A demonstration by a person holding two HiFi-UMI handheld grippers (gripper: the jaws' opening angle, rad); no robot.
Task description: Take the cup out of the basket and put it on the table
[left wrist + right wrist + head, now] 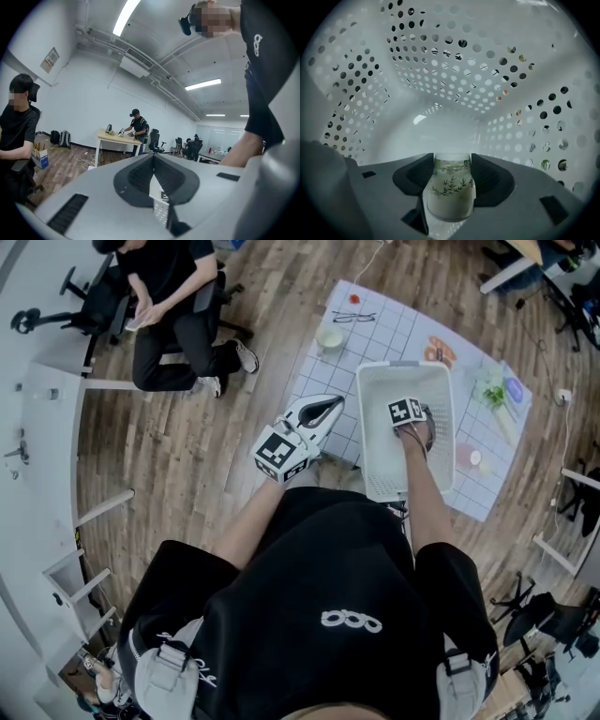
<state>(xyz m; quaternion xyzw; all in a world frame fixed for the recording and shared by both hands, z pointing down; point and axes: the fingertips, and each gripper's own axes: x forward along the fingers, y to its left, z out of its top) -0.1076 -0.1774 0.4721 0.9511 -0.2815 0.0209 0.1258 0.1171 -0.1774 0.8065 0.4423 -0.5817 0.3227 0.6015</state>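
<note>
At the far left of the head view a seated person (173, 306) is cut off by the top edge. Nearer the middle, the left gripper (328, 407) hangs off the near edge of the table (384, 334), just left of the basket (370, 427). Its own view shows its jaws closed tip to tip with nothing held; past the pads only a sliver of a white, perforated thing shows, too little to name. The white basket stands on the table's near side. The right gripper (452, 159) reaches straight down into it. From the head view only its marker cube and the hand behind it show, and they hide the jaws and whatever lies beneath. The right gripper view looks at the basket's perforated walls, and there the jaws stand wide apart with the cup (450, 192) between them. The cup is pale with a green leaf sprig, and it sits low inside the basket. The pads lie close on either side, with no squeeze on the cup to be seen. Whether it stands upright or lies over is hard to tell.
</note>
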